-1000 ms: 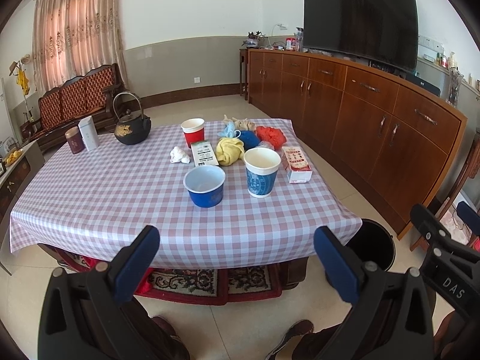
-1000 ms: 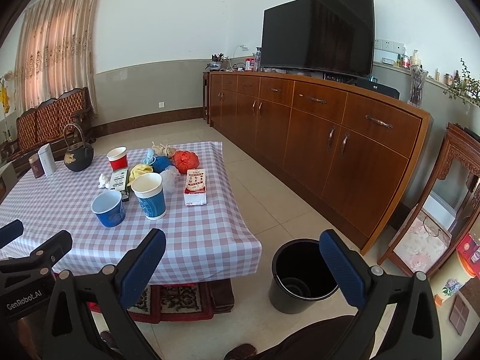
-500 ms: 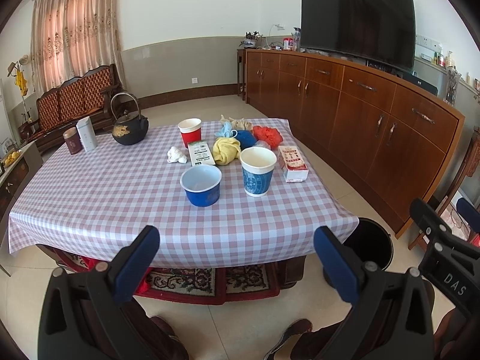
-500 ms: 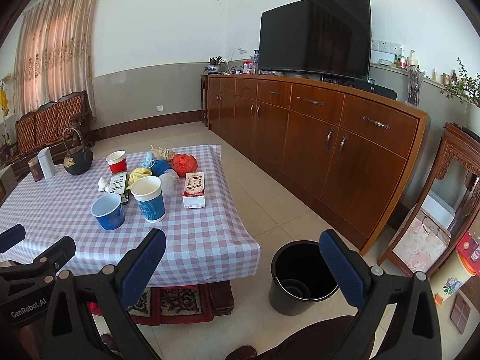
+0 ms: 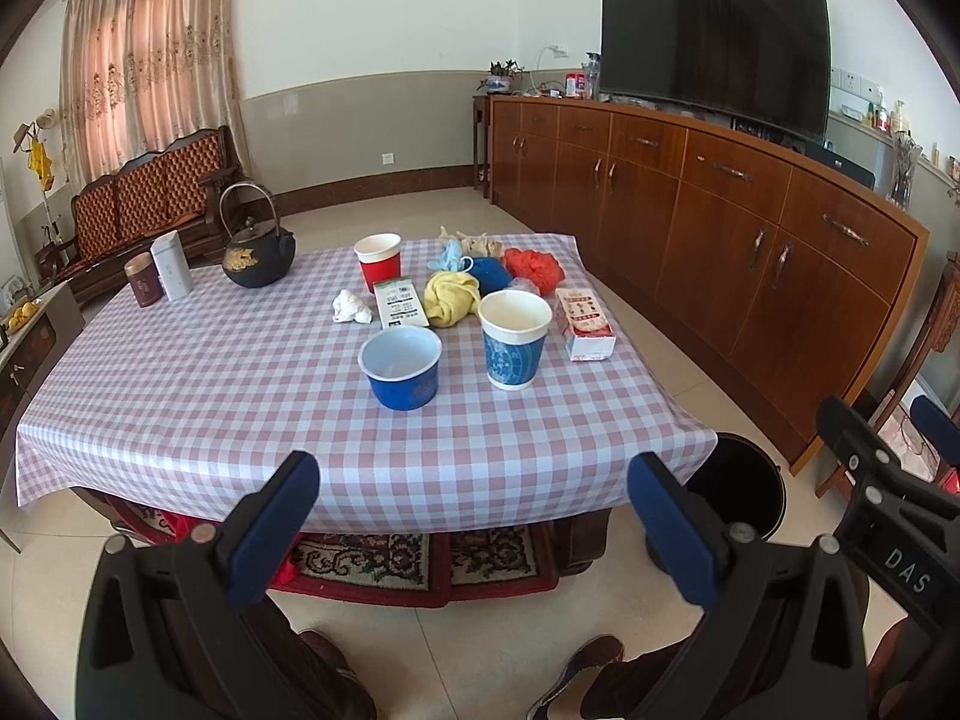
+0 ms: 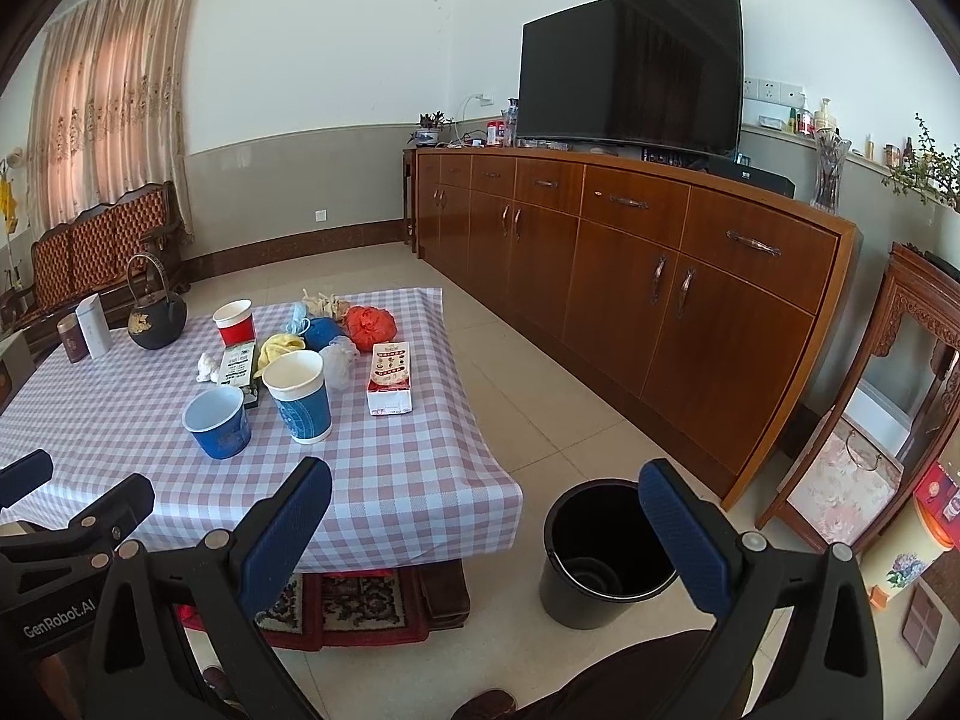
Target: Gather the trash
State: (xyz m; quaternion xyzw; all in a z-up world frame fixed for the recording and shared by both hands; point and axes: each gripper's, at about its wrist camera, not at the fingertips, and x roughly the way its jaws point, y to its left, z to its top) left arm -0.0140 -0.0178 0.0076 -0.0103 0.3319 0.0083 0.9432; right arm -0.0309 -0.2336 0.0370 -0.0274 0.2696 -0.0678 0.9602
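Trash lies on a checked table (image 5: pixel 180 396): a blue bowl (image 5: pixel 401 367), a tall blue paper cup (image 5: pixel 515 339), a red cup (image 5: pixel 377 261), a crumpled tissue (image 5: pixel 351 307), a green-white packet (image 5: pixel 398 302), a red-white carton (image 5: pixel 584 323), and yellow (image 5: pixel 451 297), blue and red (image 5: pixel 534 264) wads. A black bin (image 6: pixel 606 552) stands on the floor right of the table. My left gripper (image 5: pixel 471 531) is open and empty, short of the table's near edge. My right gripper (image 6: pixel 486 537) is open and empty, near the bin.
A black kettle (image 5: pixel 258 249) and two tins (image 5: pixel 159 276) stand at the table's far left. A long wooden sideboard (image 6: pixel 660 276) with a TV runs along the right. A rug (image 5: pixel 414 558) lies under the table. A wooden bench (image 5: pixel 138 204) stands by the curtain.
Both views have drifted slightly, so the table sits a little further left and lower. Both grippers stay open and empty; nothing on the table has moved.
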